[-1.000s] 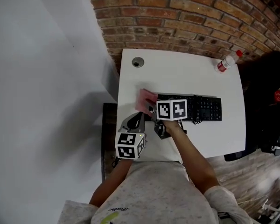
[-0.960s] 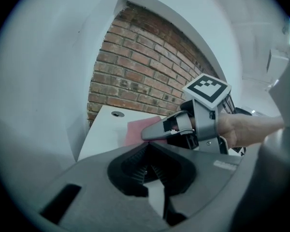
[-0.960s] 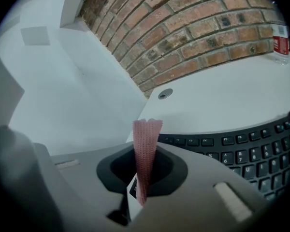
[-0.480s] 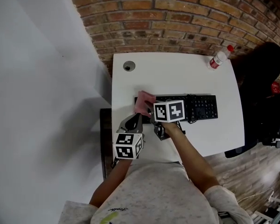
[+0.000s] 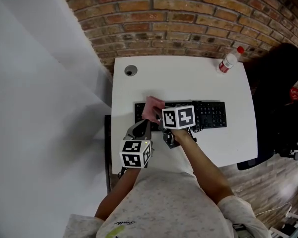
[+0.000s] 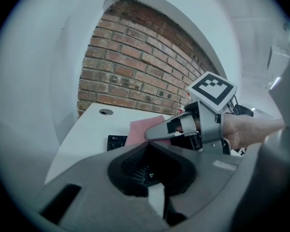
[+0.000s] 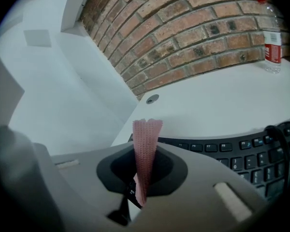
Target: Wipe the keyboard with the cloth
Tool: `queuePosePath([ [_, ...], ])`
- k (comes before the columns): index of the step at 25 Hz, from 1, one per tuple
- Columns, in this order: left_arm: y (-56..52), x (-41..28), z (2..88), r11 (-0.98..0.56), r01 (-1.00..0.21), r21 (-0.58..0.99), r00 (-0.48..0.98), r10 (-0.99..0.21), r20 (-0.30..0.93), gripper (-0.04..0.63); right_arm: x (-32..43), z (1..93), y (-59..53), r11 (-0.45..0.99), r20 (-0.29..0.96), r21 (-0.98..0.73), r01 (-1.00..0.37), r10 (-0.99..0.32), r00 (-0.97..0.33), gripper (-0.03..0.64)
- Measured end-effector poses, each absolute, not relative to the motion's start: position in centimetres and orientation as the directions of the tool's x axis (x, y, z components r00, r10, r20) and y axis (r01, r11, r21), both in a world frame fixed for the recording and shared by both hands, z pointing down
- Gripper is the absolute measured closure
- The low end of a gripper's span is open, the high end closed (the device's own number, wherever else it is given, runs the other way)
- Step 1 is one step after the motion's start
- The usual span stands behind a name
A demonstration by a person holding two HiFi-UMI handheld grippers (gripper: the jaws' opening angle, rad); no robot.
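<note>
A black keyboard [image 5: 208,115] lies across the middle of the white table [image 5: 188,81]. My right gripper [image 5: 159,117] is shut on a pink cloth [image 5: 151,108], which sits over the keyboard's left part, with a few keys showing to its left. In the right gripper view the cloth [image 7: 146,144] stands folded and pinched between the jaws, with the keyboard [image 7: 241,153] just beyond. My left gripper [image 5: 141,126] hovers at the table's near edge, beside the right one, with its jaws together and nothing in them. The left gripper view shows the cloth [image 6: 142,128] and the keyboard's left end [image 6: 116,141].
A clear plastic bottle [image 5: 227,61] with a red cap stands at the table's far right corner. A round cable hole [image 5: 131,70] is at the far left corner. A brick wall [image 5: 188,19] runs behind the table. A dark chair [image 5: 280,98] stands to the right.
The cloth in my right gripper has shifted a little right along the keyboard, and the left-end keys now show. The head view has swung, so the table sits further left in the picture.
</note>
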State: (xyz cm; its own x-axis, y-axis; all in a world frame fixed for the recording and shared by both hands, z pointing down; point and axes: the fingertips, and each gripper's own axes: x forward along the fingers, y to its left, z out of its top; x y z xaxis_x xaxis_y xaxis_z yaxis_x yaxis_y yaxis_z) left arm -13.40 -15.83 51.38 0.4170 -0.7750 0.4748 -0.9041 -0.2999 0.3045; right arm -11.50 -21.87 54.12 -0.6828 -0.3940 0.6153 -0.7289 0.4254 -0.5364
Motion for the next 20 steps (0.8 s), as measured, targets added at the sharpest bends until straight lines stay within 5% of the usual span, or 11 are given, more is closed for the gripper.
queuePosePath([
  [20,-16.0,-7.0,50.7,-0.319,-0.903,0.289,0.423,-0.778,0.464,0.604,-4.2,53.6,-22.0,0.424,0.625,-0.509,-0.749,-0.416,-0.661,0.594],
])
